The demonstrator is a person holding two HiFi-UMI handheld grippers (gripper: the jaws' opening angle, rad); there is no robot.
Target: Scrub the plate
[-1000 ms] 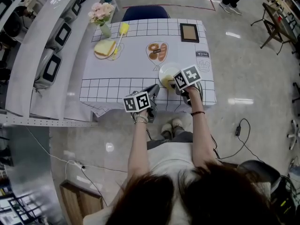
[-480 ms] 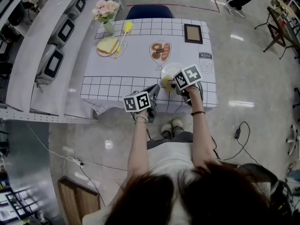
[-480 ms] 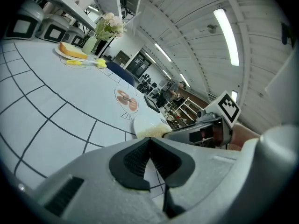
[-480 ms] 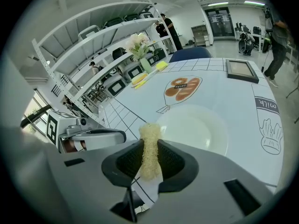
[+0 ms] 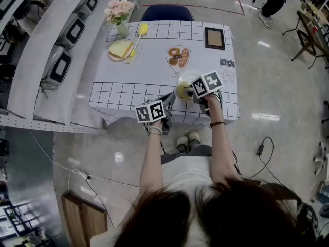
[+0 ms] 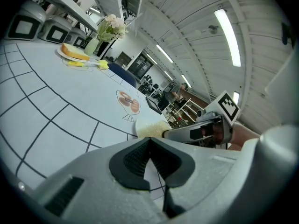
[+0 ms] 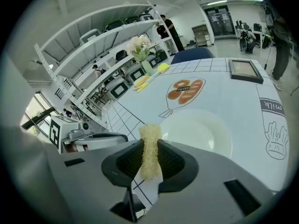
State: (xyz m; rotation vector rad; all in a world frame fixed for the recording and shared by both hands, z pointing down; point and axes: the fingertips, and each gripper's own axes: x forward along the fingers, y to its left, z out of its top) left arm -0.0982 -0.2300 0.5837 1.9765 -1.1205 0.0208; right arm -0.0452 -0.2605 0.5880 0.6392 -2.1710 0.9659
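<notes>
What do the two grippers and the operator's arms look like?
Both the left gripper and right gripper have light grey bodies, black ribbed pads on the tongs, and a white cube with black square markers. The forearms are unsleeved, and the person wears a white top, a pale bracelet on the left wrist and a thin dark band on the right.

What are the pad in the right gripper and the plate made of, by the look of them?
The pad is pale yellow, matte, coarse tangled fibres: looks like loofah or a fibrous scourer. The plate is white, smooth and slightly glossy: probably glazed ceramic, though hard plastic can't be ruled out.
</notes>
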